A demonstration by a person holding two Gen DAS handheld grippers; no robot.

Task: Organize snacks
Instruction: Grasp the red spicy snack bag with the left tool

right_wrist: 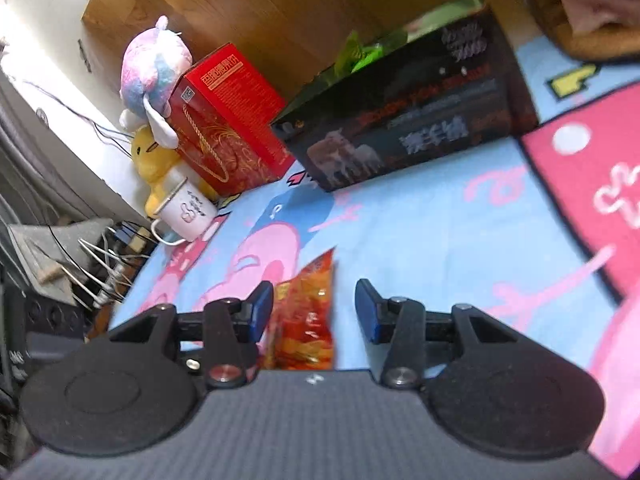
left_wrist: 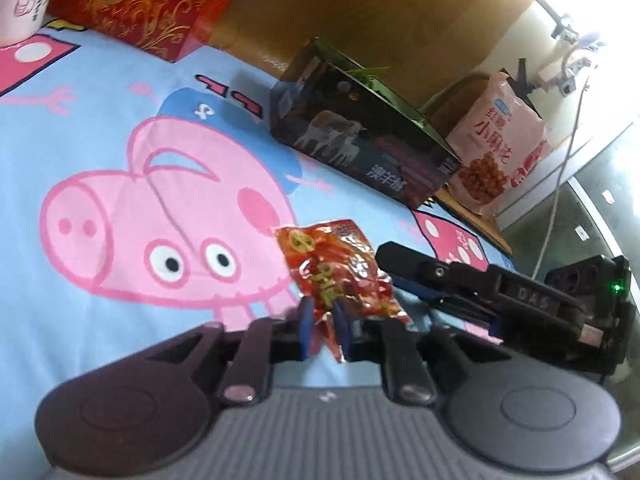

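The step in hand looks like a pick-up or hand-over of one snack: the left gripper (left_wrist: 322, 330) has its blue pads pinching the lower edge of a small red snack packet (left_wrist: 340, 276), which stands up from the fingers over the Peppa Pig sheet (left_wrist: 100, 128); the right gripper (right_wrist: 316, 312) is alongside with its fingers spread wide, the same packet (right_wrist: 306, 320) sitting in the gap, close against the left pad (right_wrist: 262, 310) and apart from the right one; whether it touches that left pad I cannot tell; the dark goat-milk box (left_wrist: 360, 132) lies well beyond the packet, nearer the wooden headboard, with a pink snack bag (left_wrist: 494, 140) just past its far end and a red gift box (right_wrist: 228, 120) off its other end; the next move, as I judge it, calls for carrying the packet toward the dark box without letting the thin foil slip from so shallow a pinch.
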